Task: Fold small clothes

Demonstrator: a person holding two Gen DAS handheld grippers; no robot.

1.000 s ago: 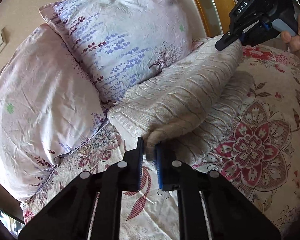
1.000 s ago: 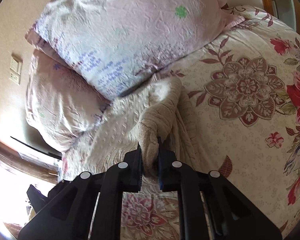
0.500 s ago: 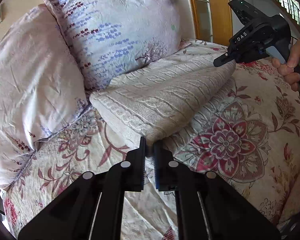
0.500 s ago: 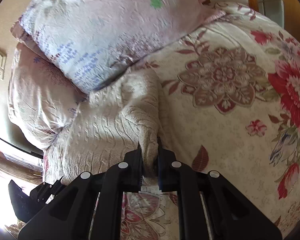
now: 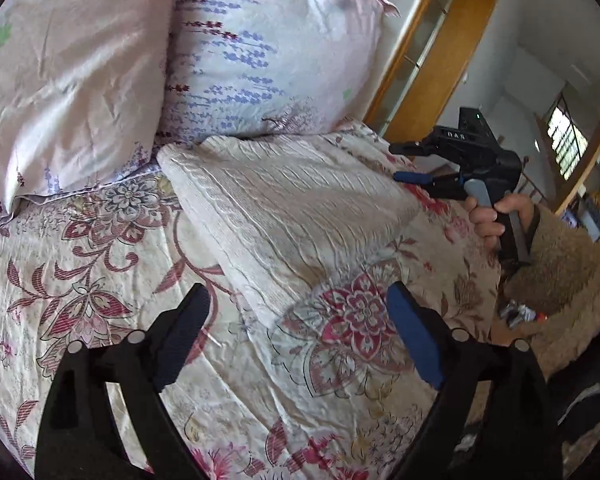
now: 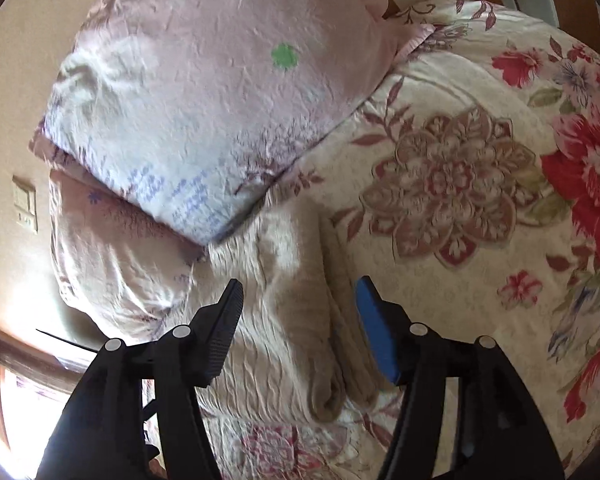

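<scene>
Half a second ago both your claws were pinching the cream knit sweater (image 5: 284,216); now both have let go and their jaws are opening. Your left claw (image 5: 296,332) has rolled and pulled back, so the sweater's near corner lies just ahead of its spread fingers, between their lines but touching neither pad. The folded sweater lies flat on the floral bedspread (image 5: 100,300), stretching away from that claw toward the lavender-print pillow (image 5: 268,48), its far end touching the pillow's lower edge.

Your right claw (image 6: 298,320) hangs over the sweater's other end: a rolled fold of knit lies in the gap, and the blue pad (image 6: 376,332) is just beside it, not pressing. Seen from your left claw, the right one is off to the far right of the sweater, gripped by your hand (image 5: 496,220).
</scene>
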